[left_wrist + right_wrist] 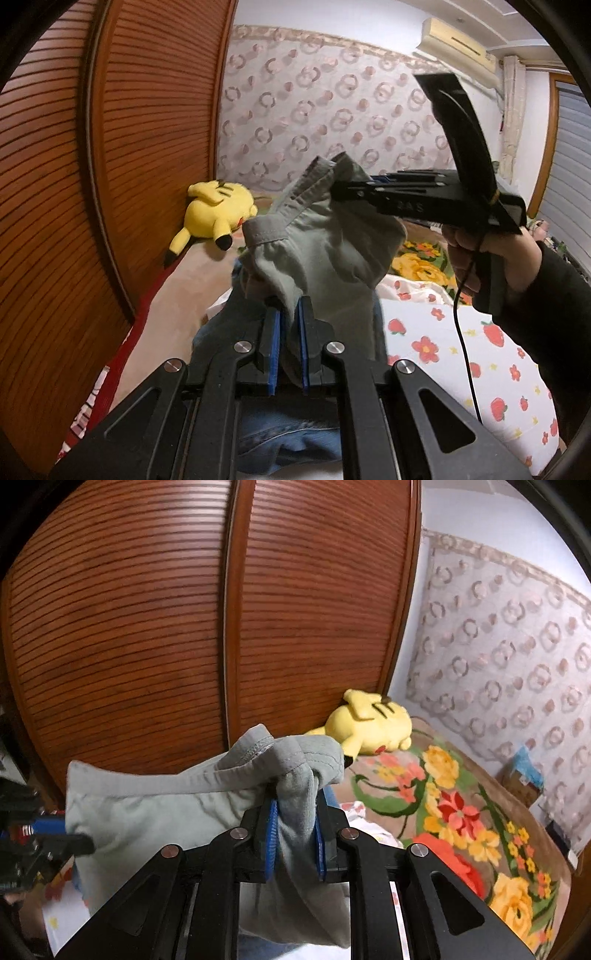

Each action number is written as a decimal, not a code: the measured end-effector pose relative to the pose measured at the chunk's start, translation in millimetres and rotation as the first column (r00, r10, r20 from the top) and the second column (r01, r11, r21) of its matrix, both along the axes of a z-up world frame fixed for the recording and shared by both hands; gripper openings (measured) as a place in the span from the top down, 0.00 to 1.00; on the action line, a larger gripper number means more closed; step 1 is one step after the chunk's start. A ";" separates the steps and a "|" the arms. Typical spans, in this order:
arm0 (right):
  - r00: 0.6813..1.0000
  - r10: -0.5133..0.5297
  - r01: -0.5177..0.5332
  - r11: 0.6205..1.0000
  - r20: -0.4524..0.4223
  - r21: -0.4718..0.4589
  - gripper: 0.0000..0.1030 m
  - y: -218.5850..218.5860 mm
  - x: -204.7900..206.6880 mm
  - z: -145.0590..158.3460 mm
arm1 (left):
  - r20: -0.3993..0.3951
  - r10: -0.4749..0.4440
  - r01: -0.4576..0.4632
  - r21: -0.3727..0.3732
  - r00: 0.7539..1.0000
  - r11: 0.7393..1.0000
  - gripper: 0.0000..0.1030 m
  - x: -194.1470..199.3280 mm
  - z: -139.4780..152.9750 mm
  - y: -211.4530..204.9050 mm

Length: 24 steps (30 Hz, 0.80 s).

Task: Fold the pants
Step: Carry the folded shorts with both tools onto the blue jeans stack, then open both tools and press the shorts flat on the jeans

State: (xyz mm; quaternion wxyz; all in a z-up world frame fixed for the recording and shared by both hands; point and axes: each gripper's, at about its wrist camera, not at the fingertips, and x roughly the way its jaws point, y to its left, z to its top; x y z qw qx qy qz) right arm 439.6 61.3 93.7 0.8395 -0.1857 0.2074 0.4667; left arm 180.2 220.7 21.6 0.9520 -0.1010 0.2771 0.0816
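hanging in the air above the bed [461, 354], the grey-green pants [321, 254] are pinched at the waistband by both tools: left gripper [290, 332] clamped on one end, right gripper [295, 834] clamped on the other. this looks like the lift-and-spread step; next they likely need laying flat, clear of the jeans [288, 439] below.

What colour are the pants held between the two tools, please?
Pale grey-green pants, clearest in the right wrist view.

Pants [325, 251]: held up above bed [184, 280], between left hand-held gripper [290, 325] and right hand-held gripper [295, 830].
Plush toy [369, 723]: on bed, against wardrobe [147, 627].
Jeans [288, 439]: below pants.
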 end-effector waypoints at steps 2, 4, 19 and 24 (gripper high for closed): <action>1.000 -0.014 0.013 1.000 -0.022 -0.008 0.74 7.0 9.0 -2.8 | -0.014 0.007 -0.007 -0.010 1.000 1.000 0.90 -0.6 -4.4 2.0; 0.999 -0.030 0.031 1.000 -0.029 0.006 0.71 2.4 12.4 -2.6 | -0.017 0.015 -0.015 -0.012 1.000 1.000 0.90 -3.2 -5.7 3.9; 0.992 -0.040 0.052 0.993 -0.117 0.102 0.61 -63.0 -26.9 -15.0 | -0.032 -0.062 0.063 0.033 0.998 0.997 0.53 23.1 1.2 -10.2; 0.987 -0.034 0.044 0.997 -0.155 0.059 0.61 -56.7 -12.1 -29.5 | -0.123 -0.067 0.070 0.023 0.990 0.997 0.53 35.9 -24.1 -9.5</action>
